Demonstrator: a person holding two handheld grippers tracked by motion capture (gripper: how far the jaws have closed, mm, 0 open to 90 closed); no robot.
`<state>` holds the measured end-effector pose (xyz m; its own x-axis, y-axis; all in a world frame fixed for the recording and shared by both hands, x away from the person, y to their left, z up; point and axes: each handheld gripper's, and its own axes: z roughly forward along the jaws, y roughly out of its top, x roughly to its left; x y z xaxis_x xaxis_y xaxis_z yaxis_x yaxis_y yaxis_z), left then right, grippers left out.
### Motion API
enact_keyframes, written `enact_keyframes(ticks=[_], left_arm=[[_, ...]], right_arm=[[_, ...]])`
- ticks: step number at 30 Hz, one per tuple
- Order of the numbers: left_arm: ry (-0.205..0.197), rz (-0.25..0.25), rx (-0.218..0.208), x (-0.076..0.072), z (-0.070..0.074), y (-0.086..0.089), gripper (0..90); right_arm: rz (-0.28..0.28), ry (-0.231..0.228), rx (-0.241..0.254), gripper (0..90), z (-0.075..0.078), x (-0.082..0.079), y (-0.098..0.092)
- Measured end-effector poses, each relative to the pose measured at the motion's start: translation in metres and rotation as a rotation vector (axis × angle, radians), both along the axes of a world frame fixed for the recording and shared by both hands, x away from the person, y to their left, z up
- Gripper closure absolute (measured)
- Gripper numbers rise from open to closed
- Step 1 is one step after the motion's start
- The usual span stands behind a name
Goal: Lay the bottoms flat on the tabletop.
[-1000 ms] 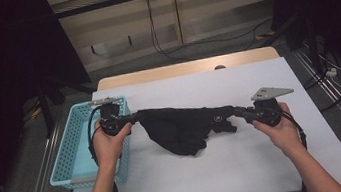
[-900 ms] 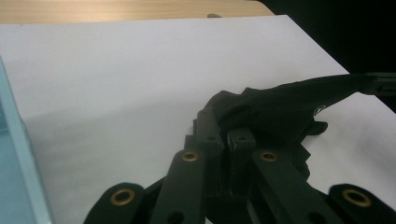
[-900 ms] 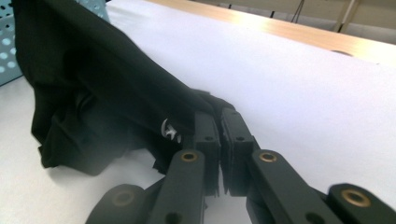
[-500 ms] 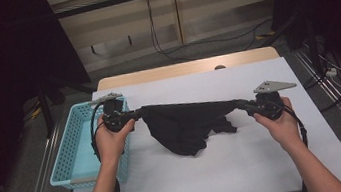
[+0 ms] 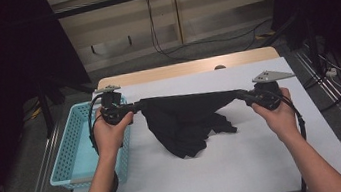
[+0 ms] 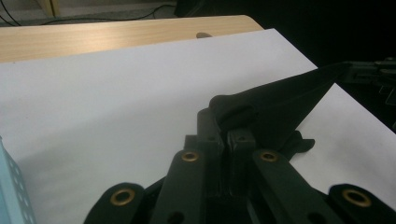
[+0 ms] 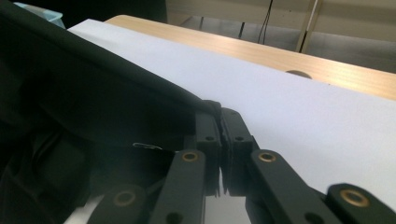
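High view has the black garment (image 5: 187, 121) stretched taut between both grippers over the white table (image 5: 230, 173). Left gripper (image 5: 132, 108) and right gripper (image 5: 240, 95) are each clamped tight on a corner, middle sagging onto the tabletop, blue basket (image 5: 73, 155) just left.

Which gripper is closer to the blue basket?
The left. The left gripper sits just past the blue basket's right rim, clamping the black cloth. The right gripper holds the cloth's other end, far across the table.
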<state>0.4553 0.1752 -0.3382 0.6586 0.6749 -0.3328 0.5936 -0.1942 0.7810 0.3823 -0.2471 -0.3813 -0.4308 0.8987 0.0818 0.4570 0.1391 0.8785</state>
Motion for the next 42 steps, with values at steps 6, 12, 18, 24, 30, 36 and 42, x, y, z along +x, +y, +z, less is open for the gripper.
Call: enact_keyframes(ticks=[6,12,18,24,30,36,42], left_arm=[[0.019,-0.009,0.005,0.022,-0.002,-0.002,87.0],[-0.069,0.053,-0.006,0.065,0.02,-0.011,87.3],[-0.089,0.168,0.049,0.09,0.0,-0.035,35.1],[-0.048,0.092,0.09,0.066,-0.049,-0.048,20.8],[-0.046,0.039,0.114,0.029,-0.071,-0.052,17.1],[-0.05,0.002,0.112,-0.001,-0.079,-0.057,15.0],[-0.067,-0.035,0.142,-0.022,-0.083,-0.06,13.3]], right_arm=[[-0.011,0.021,0.0,86.8,0.001,0.021,-0.001],[-0.1,0.03,0.008,86.9,0.014,0.074,0.004],[-0.236,-0.019,0.027,55.3,0.029,0.117,0.025],[-0.089,0.119,-0.032,35.9,-0.018,0.085,0.037],[-0.002,0.156,-0.097,33.9,-0.053,0.032,0.035],[0.024,0.178,-0.128,35.3,-0.071,-0.009,0.031],[0.08,0.162,-0.141,44.6,-0.068,-0.03,0.038]])
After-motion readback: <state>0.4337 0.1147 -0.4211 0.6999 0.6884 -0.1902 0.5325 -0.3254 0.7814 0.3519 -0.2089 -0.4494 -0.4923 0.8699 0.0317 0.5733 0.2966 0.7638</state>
